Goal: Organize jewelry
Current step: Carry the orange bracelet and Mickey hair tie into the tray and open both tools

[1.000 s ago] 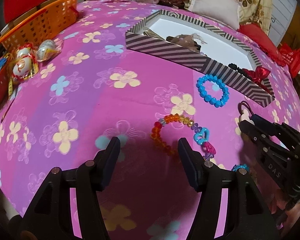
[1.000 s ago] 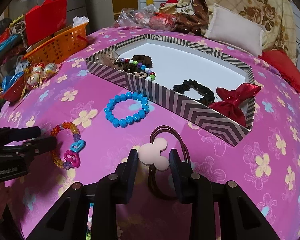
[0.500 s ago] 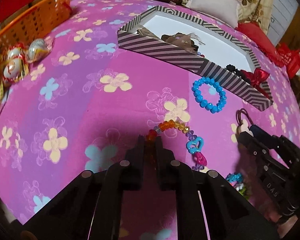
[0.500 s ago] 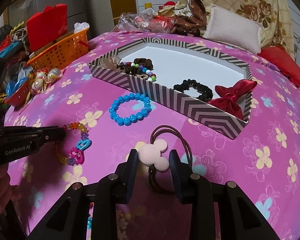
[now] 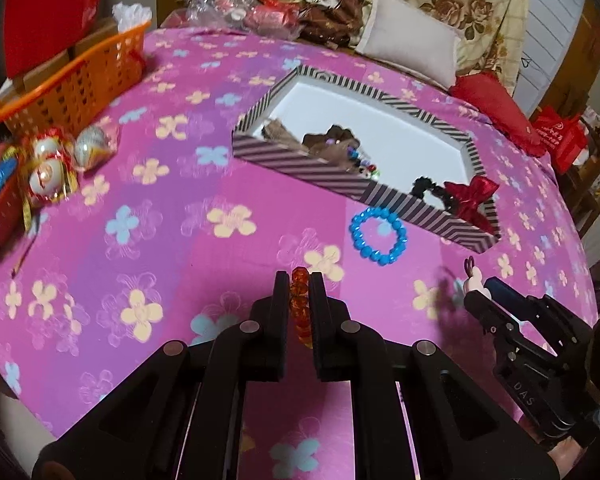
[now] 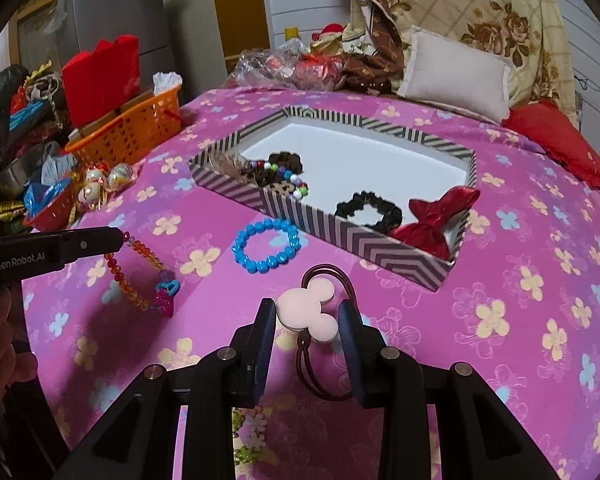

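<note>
Tongs on my left (image 5: 299, 289) clamp the orange-beaded bracelet with heart charms (image 6: 138, 276); my right tongs (image 6: 307, 322) grip the pink mouse-shaped hair tie (image 6: 308, 312).

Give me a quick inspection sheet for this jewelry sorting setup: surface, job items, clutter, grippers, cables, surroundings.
Surface: pink flowered tablecloth, rumpled.
Job's things: striped cardboard box holds black scrunchie, red satin bow, mixed beads. Blue bead bracelet lies on the cloth beside the box. Orange bead bracelet with heart charms is lifted at one end. Mouse-head hair tie sits between the right fingers.
Clutter: orange plastic basket, foil-wrapped eggs, red bowl.
Grippers: left gripper shut on the orange bracelet; right gripper around the mouse-head charm, contact unclear.
Cables: nothing seen.
Surroundings: beige pillow, floral quilt.
</note>
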Tool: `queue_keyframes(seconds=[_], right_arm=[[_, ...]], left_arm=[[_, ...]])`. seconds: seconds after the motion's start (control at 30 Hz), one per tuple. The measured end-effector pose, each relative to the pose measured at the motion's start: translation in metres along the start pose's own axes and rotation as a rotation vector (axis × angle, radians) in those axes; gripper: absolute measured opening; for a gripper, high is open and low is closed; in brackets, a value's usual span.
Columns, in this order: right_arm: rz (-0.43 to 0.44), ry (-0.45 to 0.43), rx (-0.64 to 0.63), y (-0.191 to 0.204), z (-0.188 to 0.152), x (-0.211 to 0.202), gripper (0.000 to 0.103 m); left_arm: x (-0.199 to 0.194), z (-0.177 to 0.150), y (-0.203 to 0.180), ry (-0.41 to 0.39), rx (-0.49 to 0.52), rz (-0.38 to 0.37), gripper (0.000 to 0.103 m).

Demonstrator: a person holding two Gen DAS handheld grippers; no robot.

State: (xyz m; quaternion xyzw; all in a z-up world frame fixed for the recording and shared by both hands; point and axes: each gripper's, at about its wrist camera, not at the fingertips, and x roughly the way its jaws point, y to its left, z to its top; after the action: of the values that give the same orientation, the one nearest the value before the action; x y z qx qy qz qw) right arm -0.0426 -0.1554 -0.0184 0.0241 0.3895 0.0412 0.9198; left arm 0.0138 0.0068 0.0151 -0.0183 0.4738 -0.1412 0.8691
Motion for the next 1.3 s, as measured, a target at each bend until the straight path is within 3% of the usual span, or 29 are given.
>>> queue_keyframes(seconds=[0.5, 1.3], right_arm=[[-0.033, -0.046, -0.011, -0.007, 0.025, -0.026, 0.031], [-0.056, -0.059, -0.015, -0.028, 0.06, -0.022, 0.031]], left_arm=[[-0.032, 0.03, -0.026, -0.077, 0.072, 0.053, 0.008], [-0.018, 0.075, -0.063, -0.118, 0.153, 0.084, 0.008]])
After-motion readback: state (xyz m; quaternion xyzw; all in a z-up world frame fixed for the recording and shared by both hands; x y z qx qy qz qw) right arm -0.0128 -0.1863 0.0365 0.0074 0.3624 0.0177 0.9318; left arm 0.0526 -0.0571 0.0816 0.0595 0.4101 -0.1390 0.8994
